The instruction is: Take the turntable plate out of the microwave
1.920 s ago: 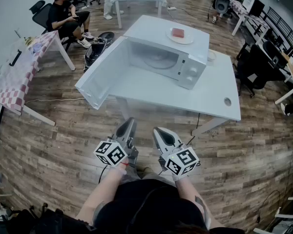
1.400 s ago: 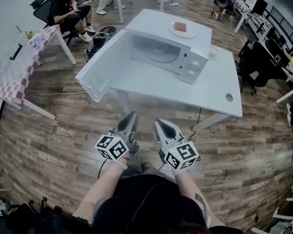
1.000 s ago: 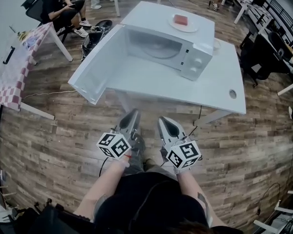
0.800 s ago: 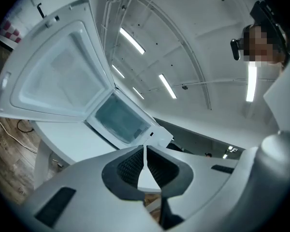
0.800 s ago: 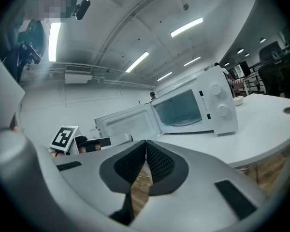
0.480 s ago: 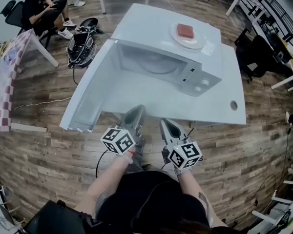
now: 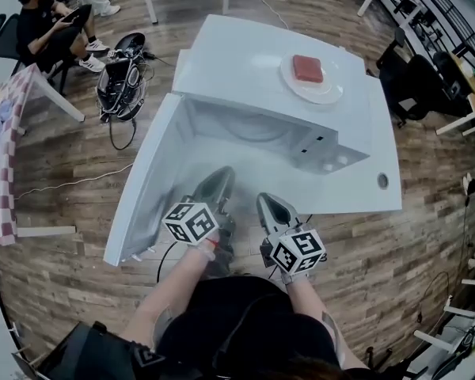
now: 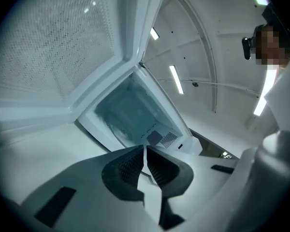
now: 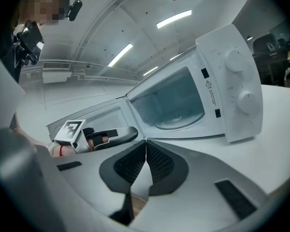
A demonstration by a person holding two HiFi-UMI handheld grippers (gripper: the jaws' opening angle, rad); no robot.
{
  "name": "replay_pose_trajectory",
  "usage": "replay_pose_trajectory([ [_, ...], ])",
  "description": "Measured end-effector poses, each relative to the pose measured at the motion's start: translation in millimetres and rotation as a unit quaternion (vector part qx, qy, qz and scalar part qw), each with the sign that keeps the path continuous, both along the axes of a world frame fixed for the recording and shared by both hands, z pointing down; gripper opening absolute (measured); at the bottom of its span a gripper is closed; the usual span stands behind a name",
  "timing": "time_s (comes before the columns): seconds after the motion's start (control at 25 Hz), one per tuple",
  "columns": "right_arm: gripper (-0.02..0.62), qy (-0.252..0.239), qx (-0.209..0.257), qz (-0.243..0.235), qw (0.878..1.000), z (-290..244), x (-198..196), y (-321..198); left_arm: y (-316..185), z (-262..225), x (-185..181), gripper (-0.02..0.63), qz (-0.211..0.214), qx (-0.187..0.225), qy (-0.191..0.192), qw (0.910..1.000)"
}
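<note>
A white microwave (image 7: 317, 137) stands on a white table (image 7: 368, 192) with its door (image 7: 154, 180) swung wide open to the left. The glass turntable plate (image 9: 180, 121) lies flat inside the cavity; it also shows dimly in the left gripper view as the plate (image 8: 117, 131). My left gripper (image 7: 219, 177) is at the table's near edge beside the door, shut and empty, pointing level at the cavity. My right gripper (image 7: 267, 201) hovers beside it, short of the opening, shut with nothing held. In the right gripper view my right gripper (image 9: 146, 141) has the left gripper (image 9: 108, 135) at its left.
A white dish with a red block (image 7: 309, 71) rests on top of the microwave. On the floor at the left lie a black bag and cables (image 7: 119, 81). A person (image 7: 43, 22) sits at the far left by a checkered table (image 7: 0, 125). Chairs stand at the right.
Both grippers and the head have come closer to the microwave. The grippers, earlier over the floor, now reach over the table's near edge in front of the open cavity, still shut.
</note>
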State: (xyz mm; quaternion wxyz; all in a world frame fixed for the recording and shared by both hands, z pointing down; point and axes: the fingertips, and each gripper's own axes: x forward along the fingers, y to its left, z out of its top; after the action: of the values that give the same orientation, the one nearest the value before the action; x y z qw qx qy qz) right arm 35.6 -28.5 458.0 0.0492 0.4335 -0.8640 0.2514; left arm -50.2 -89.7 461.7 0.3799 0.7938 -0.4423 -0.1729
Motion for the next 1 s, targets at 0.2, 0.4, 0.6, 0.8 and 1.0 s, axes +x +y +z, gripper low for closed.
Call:
replay_pose_trajectory([
  [0.2,0.02,-0.002,-0.014,0.023,1.0,10,-1,-23,-31,8,-8,0.031,0.002,-0.018,0.015,0.9997],
  [0.4,0.02,-0.008,-0.027,0.047,0.999,19,-1,-40,-45,13,-6,0.031,0.009,-0.048,0.054,0.9974],
  [0.6,0.02,-0.005,-0.041,0.044,0.998,25,-6,-47,-51,26,-1,0.032,0.007,-0.088,0.079,0.993],
  [0.8,0.02,-0.012,-0.059,0.056,0.997,33,2,-60,-56,37,7,0.032,-0.004,-0.106,0.101,0.9891],
  [1.0,0.02,0.002,-0.063,0.042,0.997,41,3,-82,-77,39,19,0.094,-0.002,-0.107,0.109,0.9883],
])
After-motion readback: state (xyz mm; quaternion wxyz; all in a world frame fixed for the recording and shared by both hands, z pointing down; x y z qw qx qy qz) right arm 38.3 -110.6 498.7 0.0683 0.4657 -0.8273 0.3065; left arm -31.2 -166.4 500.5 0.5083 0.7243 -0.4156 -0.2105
